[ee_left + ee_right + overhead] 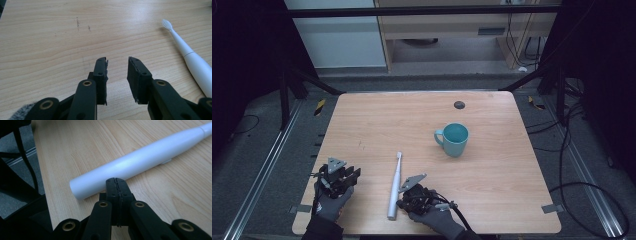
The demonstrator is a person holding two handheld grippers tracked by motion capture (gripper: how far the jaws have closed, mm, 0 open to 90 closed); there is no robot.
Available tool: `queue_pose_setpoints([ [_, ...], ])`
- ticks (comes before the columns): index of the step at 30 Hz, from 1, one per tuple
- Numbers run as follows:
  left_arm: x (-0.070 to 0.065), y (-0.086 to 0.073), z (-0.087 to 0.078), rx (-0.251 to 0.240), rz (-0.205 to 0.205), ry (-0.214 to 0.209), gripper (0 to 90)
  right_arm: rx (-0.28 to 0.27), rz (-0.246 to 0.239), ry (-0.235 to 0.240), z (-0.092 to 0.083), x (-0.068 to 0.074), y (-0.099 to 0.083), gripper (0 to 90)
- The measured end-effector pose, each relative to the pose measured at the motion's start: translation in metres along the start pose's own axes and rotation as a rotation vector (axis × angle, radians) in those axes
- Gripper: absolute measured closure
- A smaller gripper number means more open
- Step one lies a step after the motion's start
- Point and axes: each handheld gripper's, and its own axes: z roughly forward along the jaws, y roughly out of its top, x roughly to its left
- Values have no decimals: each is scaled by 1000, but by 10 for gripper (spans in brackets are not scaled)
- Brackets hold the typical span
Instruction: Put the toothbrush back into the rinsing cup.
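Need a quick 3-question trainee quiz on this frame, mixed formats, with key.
1. True or false: the toothbrush stands inside the mug.
2. Which gripper has its jaws apart? A) left gripper B) right gripper
3. Fill in: the right gripper's closed tips sit beside the toothbrush's ____ end.

Key: 1 false, it lies flat on the table; 2 A; 3 handle.

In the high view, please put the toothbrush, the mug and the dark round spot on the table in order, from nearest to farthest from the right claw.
1. Toothbrush: lies on the table just left of the right claw, its tip almost at the handle end.
2. Mug: stands farther back, to the right.
3. Dark round spot: behind the mug, near the table's far edge.
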Motion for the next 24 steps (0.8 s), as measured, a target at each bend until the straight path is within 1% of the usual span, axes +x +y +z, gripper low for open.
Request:
queue_pose_setpoints([
  [3,0,0,0,0,-2,-1,685,2,-3,12,3,2,1,900],
  [6,0,0,0,1,0,-3,683,-1,-5,13,3,3,3,900],
  [7,0,0,0,-2,-3,-3,681,-15,-1,19,3,3,3,900],
  [10,-1,0,0,-4,-2,-3,675,-21,5,8,1,1,4,900],
  [11,-1,0,0,-6,-1,-8,672,-27,13,-5,-4,-2,5,900],
  [12,-1,0,0,-6,-1,-8,668,-27,13,-5,-4,-2,5,900],
  [13,-2,1,-1,-7,-1,-20,663,-41,13,-28,-12,-7,5,900],
  [14,-2,1,-1,-7,-1,-20,654,-41,13,-28,-12,-7,5,900],
  [15,-3,2,-1,-12,2,-36,645,-54,23,-63,-23,-14,5,899],
  [16,-4,2,-1,-11,2,-48,636,-60,29,-86,-30,-19,3,896],
  [18,-5,2,-2,-11,6,-54,619,-73,45,-120,-43,-27,0,872],
  [20,-8,5,-3,-8,17,-72,599,-98,67,-161,-59,-37,-7,847],
  [21,-9,6,-3,-5,19,-79,591,-110,86,-189,-69,-44,-12,827],
  [22,-9,6,-3,-5,19,-79,573,-115,102,-215,-77,-50,-16,811],
  [23,-11,6,-3,2,23,-91,573,-115,102,-215,-77,-50,-16,811],
  [24,-12,7,-3,3,27,-101,552,-119,113,-238,-84,-55,-21,789],
])
